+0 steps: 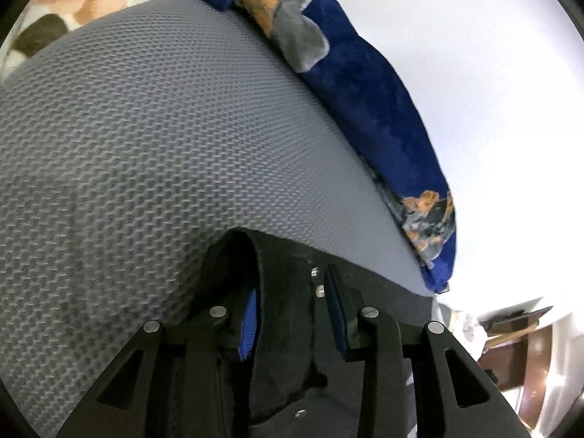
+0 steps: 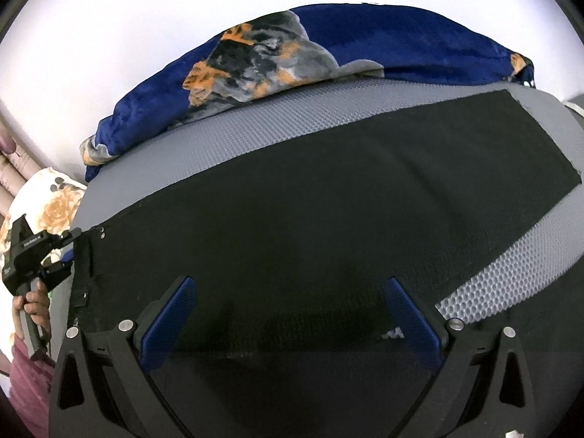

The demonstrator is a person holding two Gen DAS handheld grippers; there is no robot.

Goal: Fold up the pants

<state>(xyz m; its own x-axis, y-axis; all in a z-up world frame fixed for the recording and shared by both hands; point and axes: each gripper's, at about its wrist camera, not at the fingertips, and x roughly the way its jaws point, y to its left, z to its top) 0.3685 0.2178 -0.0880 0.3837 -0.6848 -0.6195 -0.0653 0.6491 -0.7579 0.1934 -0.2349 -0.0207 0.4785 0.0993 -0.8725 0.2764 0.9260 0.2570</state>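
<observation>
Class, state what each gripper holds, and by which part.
Left gripper: grips the black fabric pants at the waistband end. Right gripper: open above the pants, holding nothing.

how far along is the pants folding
Done: the black pants lie flat as one long strip on the grey mat. In hand: the left gripper has the waistband end between its jaws; the right gripper hovers open above. Left: the crosswise folds.
</observation>
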